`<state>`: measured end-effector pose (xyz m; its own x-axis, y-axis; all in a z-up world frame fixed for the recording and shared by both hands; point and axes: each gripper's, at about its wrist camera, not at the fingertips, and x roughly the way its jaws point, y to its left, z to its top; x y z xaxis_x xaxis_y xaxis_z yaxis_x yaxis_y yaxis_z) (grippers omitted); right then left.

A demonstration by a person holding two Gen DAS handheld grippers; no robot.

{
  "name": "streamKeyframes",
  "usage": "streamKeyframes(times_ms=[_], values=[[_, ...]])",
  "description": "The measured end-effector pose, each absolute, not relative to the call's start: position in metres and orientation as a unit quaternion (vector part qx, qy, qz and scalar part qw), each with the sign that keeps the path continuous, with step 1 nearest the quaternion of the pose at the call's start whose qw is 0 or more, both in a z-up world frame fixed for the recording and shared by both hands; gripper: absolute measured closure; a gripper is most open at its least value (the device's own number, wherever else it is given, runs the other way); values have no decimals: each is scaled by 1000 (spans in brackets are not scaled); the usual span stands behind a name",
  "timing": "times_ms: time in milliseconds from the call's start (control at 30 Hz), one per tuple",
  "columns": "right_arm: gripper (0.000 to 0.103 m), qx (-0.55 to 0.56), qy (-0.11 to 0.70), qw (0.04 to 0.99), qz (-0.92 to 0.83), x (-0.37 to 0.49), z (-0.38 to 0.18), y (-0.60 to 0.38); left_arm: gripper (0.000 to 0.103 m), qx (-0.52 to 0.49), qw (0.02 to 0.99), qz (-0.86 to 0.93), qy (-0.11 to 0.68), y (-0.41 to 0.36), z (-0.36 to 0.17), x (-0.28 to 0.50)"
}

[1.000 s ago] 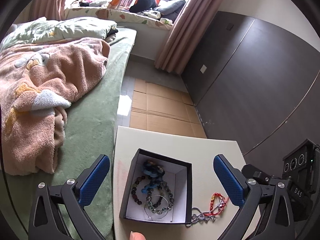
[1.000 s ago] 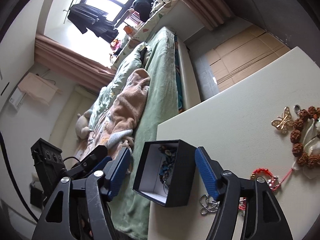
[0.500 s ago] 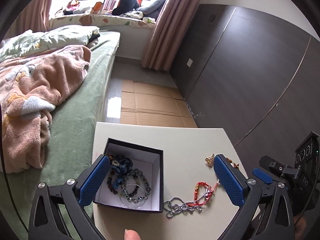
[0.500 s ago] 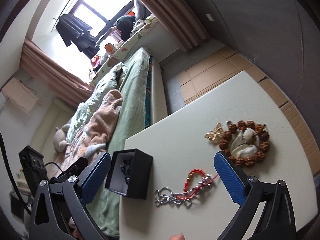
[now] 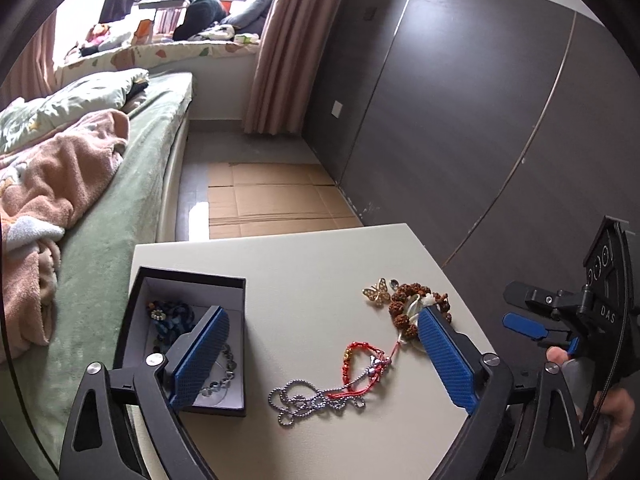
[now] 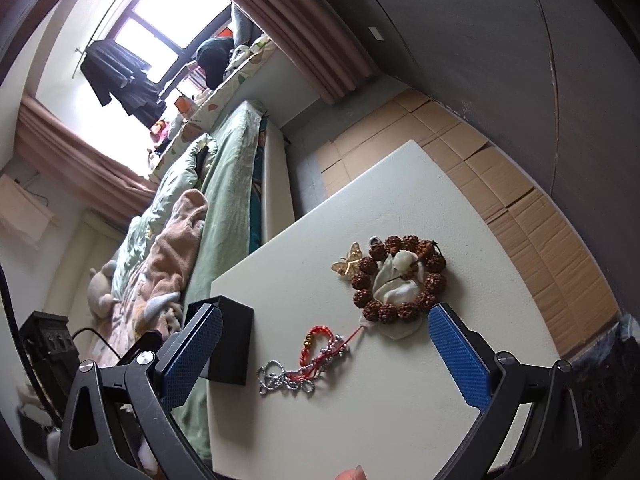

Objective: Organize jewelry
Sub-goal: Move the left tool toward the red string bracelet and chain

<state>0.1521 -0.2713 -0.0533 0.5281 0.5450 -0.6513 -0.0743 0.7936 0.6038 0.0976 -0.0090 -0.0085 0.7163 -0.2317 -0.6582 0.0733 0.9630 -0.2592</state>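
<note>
A black jewelry box (image 5: 224,288) with a white lining stands at the left edge of the white table (image 5: 304,256) and holds several beaded bracelets (image 5: 172,314). It also shows in the right wrist view (image 6: 234,344). On the table lie a silver chain (image 5: 308,400) tangled with a red cord bracelet (image 5: 356,364), a brown bead bracelet (image 5: 404,304) and a gold butterfly brooch (image 5: 376,291). The right wrist view shows the silver chain (image 6: 280,378), red bracelet (image 6: 318,344), brown bracelet (image 6: 400,280) and brooch (image 6: 347,266). My left gripper (image 5: 320,360) is open and empty above the chain. My right gripper (image 6: 324,360) is open and empty above the same pile.
A bed with a green sheet (image 5: 108,248) and a pink blanket (image 5: 44,184) lies left of the table. Flattened cardboard (image 5: 272,200) covers the floor beyond it. A dark wall panel (image 5: 460,140) runs along the right. The right gripper's body (image 5: 580,312) shows at the right.
Both grippers have swung right, from over the box to over the loose jewelry. The brown bracelet and brooch have come fully into both views. Nothing was picked up.
</note>
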Motion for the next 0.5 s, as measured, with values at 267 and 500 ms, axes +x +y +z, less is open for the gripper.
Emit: streamKeyframes(times_ms=[267,500], values=[[0,279,477,820,150,154,-68,-297,44,-83,900,-119,410,-39,-32,109],[0,296,507,800,124,158,-84,-311,59,-48,877,-137,458,-64,-63,115]])
